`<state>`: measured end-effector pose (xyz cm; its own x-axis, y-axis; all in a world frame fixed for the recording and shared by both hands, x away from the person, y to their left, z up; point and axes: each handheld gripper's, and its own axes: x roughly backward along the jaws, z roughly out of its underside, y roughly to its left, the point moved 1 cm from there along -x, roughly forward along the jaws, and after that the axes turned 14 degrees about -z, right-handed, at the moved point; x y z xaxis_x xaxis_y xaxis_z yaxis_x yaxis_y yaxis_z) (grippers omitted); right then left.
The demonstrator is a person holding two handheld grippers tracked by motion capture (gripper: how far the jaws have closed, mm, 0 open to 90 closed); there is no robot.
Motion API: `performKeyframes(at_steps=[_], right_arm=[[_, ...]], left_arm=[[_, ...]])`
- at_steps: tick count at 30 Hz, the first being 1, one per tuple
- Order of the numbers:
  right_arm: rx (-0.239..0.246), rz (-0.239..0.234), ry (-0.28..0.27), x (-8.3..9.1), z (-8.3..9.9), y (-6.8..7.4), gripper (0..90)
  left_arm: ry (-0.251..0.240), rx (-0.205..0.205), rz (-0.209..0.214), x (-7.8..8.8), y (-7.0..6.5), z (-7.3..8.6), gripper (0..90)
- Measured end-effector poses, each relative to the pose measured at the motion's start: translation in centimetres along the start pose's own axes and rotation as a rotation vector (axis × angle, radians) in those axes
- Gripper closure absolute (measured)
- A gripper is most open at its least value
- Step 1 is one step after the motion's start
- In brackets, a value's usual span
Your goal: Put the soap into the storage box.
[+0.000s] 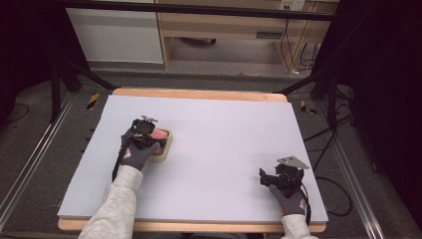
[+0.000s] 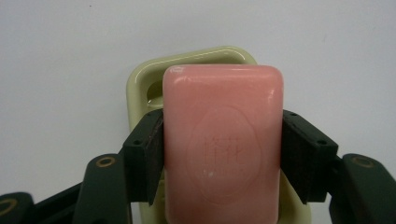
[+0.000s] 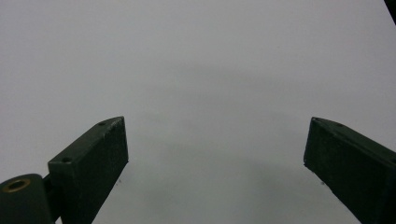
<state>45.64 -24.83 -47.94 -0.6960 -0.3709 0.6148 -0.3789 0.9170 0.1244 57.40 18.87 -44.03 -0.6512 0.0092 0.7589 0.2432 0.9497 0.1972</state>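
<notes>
clamping the pink soap bar (image 2: 223, 144) lengthwise between left gripper (image 2: 223, 156) jaws, over its dish (image 2: 140, 84); right gripper (image 3: 215, 158) jaws released

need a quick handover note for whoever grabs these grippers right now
Left hand-held gripper: shut on the pink soap bar, pads on its two long sides, over the pale green soap dish at the table's left.
Right hand-held gripper: open, holding nothing, over bare table at the near right.
Done: soap gripped.
Left: whether the soap is going into the dish or out cannot be told; check first.
</notes>
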Motion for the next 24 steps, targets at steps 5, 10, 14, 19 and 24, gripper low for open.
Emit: performKeyframes(at_steps=[5, 10, 14, 19, 24], right_arm=[[-0.002, -0.001, 0.001, 0.0, 0.0, 0.03, 6.7], [-0.001, -0.001, 0.001, 0.0, 0.0, 0.04, 6.7], [-0.001, -0.001, 0.001, 0.01, 0.0, 0.05, 6.7], [0.002, 0.0, -0.003, 0.03, -0.01, 0.01, 6.6], [0.002, -0.001, -0.001, 0.02, -0.01, 0.03, 6.7]], left_arm=[[0.003, 0.007, -0.006, -0.22, -0.11, -0.04, 37.3], [0.009, 0.008, -0.014, -0.39, -0.25, -0.08, 37.3], [0.017, 0.01, -0.02, -0.55, -0.32, -0.05, 37.2], [0.024, 0.008, -0.033, -0.84, -0.32, 0.22, 37.2], [-0.012, 0.019, -0.012, -0.31, -0.11, 0.18, 35.2]])
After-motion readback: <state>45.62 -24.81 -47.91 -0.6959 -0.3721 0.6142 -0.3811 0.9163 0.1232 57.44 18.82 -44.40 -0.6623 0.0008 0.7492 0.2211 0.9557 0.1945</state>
